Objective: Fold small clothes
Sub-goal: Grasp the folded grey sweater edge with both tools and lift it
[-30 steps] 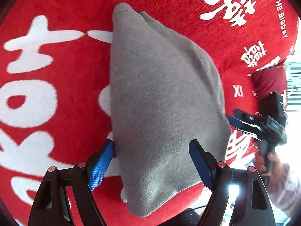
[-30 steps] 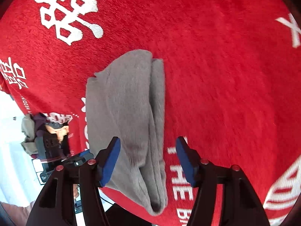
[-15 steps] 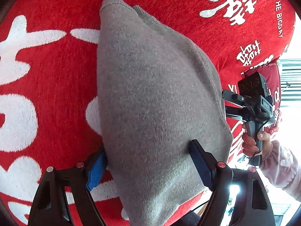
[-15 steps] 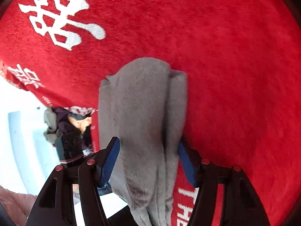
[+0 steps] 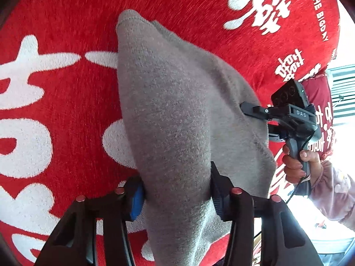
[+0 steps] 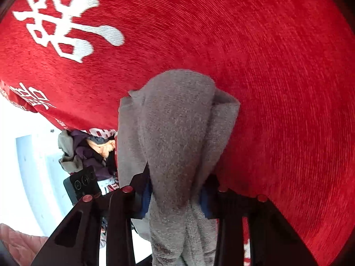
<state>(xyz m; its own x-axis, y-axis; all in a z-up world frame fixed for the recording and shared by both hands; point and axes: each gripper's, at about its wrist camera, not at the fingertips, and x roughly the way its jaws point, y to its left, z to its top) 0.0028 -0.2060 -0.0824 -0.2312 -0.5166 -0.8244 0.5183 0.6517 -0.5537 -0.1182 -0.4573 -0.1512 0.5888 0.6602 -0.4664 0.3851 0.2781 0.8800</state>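
left wrist: our left gripper (image 5: 175, 188) has just closed on the near end of the grey garment (image 5: 177, 110) lying on the red blanket (image 5: 55, 88). right wrist: our right gripper (image 6: 175, 190) has just pinched its bunched edge; we'd lift both evenly.
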